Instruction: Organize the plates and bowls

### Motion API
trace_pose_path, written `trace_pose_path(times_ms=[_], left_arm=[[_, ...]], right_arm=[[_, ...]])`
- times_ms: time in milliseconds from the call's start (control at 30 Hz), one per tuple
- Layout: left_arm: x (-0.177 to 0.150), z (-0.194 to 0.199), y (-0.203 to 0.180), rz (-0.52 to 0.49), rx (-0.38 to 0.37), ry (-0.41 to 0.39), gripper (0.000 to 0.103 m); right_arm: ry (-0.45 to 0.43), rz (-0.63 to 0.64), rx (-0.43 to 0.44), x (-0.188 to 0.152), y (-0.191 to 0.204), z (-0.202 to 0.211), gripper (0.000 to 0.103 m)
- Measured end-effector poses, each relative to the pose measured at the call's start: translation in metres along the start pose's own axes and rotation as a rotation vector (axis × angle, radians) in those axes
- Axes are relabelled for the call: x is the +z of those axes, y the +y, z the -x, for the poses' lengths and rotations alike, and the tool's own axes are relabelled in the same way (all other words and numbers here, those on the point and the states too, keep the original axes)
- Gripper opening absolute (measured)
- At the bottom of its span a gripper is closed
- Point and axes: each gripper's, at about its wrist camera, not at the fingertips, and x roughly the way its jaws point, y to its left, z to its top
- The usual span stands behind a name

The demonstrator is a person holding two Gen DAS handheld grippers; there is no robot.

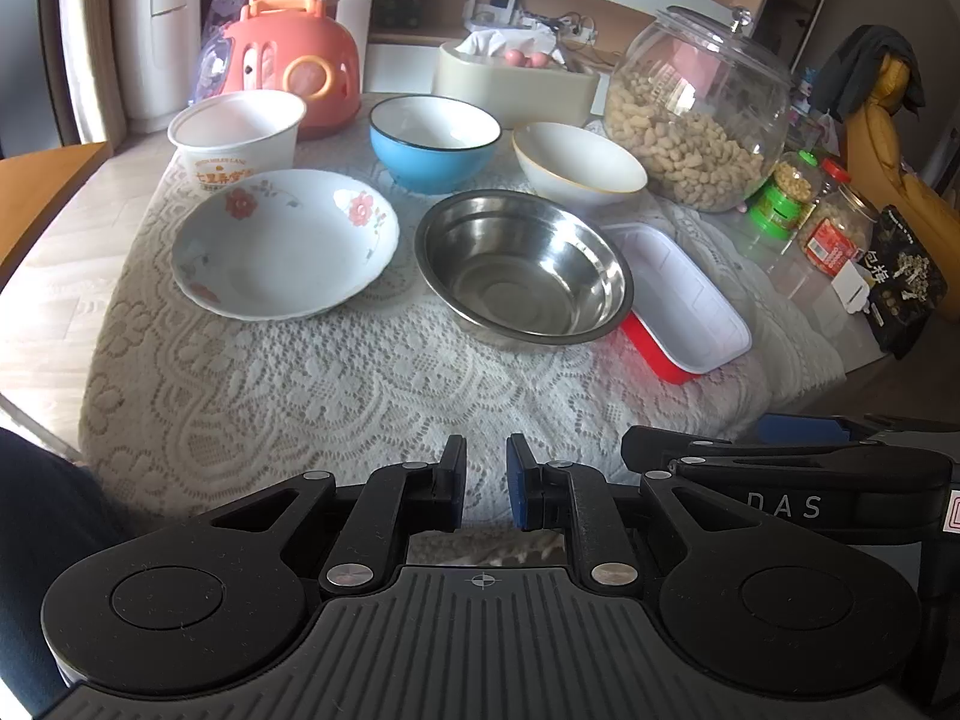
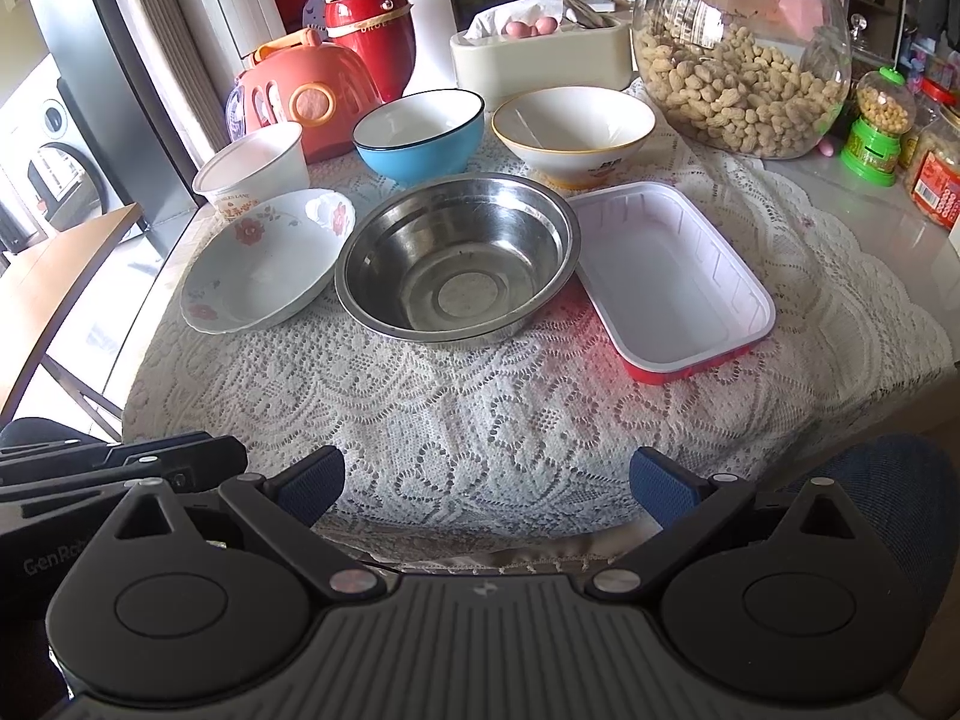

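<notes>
Both jaws empty, steel bowl (image 2: 456, 258) well beyond, seemingly centred ahead.

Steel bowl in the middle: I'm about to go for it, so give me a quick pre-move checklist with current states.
1. Steel bowl empty and upright: ok.
2. Right claw open, nothing between its fingers: ok.
3. Left claw nearly shut and empty; open it before any grasp: not ok.
4. Lace tablecloth bare between claws and bowl: ok.
5. Gap to neighbours: floral dish and red-and-white tray sit right against the bowl's rim: not ok.
6. Blue bowl and white bowl behind, empty: ok.
</notes>
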Motion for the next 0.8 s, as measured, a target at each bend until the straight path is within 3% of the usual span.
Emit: trace_pose_path(times_ms=[300, 433, 500, 567, 633, 700, 800], left_arm=[[0.001, -0.005, -0.001, 0.008, 0.000, 0.009, 0.018], [0.007, -0.019, -0.005, 0.008, -0.021, 0.023, 0.018], [0.011, -0.028, -0.010, 0.000, -0.070, -0.006, 0.019], [0.017, -0.040, -0.017, 0.006, -0.159, -0.031, 0.019], [0.026, -0.061, -0.024, 0.028, -0.258, 0.030, 0.019], [0.033, -0.086, -0.029, 0.086, -0.352, 0.114, 0.019], [0.040, -0.126, -0.035, 0.216, -0.411, 0.209, 0.019]], right_arm=[[-0.013, -0.001, 0.000, 0.001, -0.004, 0.001, 0.101], [-0.072, 0.053, -0.005, 0.005, -0.010, 0.005, 0.101], [-0.171, 0.101, -0.029, 0.009, -0.021, 0.013, 0.101], [-0.266, 0.135, -0.123, 0.015, -0.035, 0.017, 0.102], [-0.311, 0.148, -0.236, 0.024, -0.055, 0.016, 0.103], [-0.297, 0.123, -0.302, 0.035, -0.082, 0.008, 0.103], [-0.194, 0.044, -0.247, 0.052, -0.127, -0.012, 0.103]])
